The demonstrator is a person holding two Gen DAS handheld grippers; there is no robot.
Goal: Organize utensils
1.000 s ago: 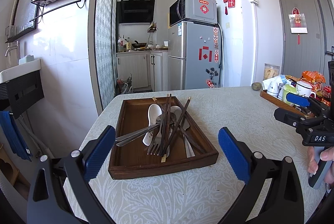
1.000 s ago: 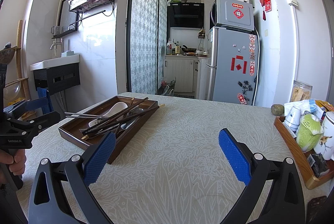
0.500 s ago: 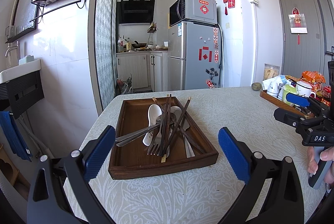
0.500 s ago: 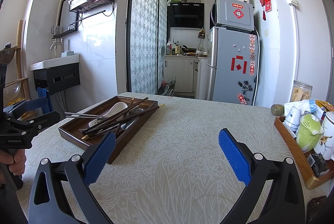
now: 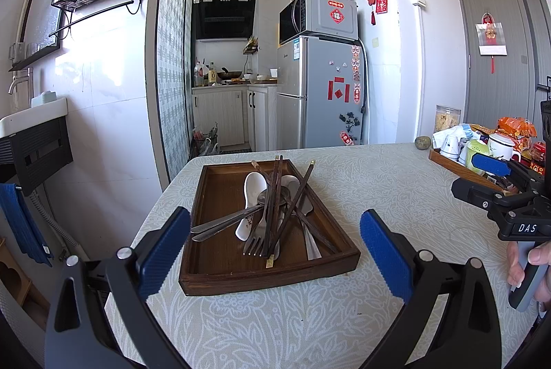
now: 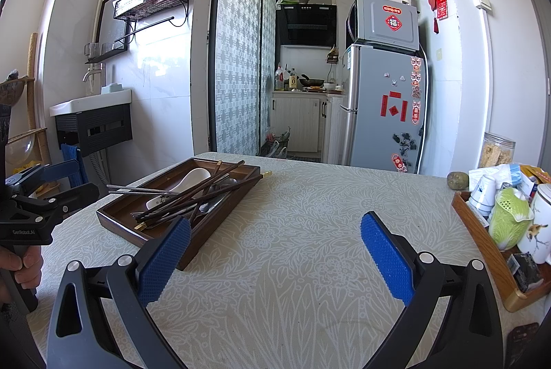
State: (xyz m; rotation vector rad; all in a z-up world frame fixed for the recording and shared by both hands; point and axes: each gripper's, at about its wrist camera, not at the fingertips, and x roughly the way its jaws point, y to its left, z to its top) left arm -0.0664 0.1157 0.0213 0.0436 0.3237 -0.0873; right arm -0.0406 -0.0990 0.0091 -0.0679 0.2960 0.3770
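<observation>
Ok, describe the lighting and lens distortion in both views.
Left wrist view: bright daylight, a sunlit patch on the white left wall, sharp focus on the dark wooden tray, door edges bowed by the fisheye. Right wrist view: equally bright, wall edges curved, dark vignette in the corners.

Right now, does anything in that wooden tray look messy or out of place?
Yes. In the wooden tray the utensils lie in a crossed heap: dark chopsticks over a white spoon and a fork. Two metal handles poke over its left rim.
</observation>
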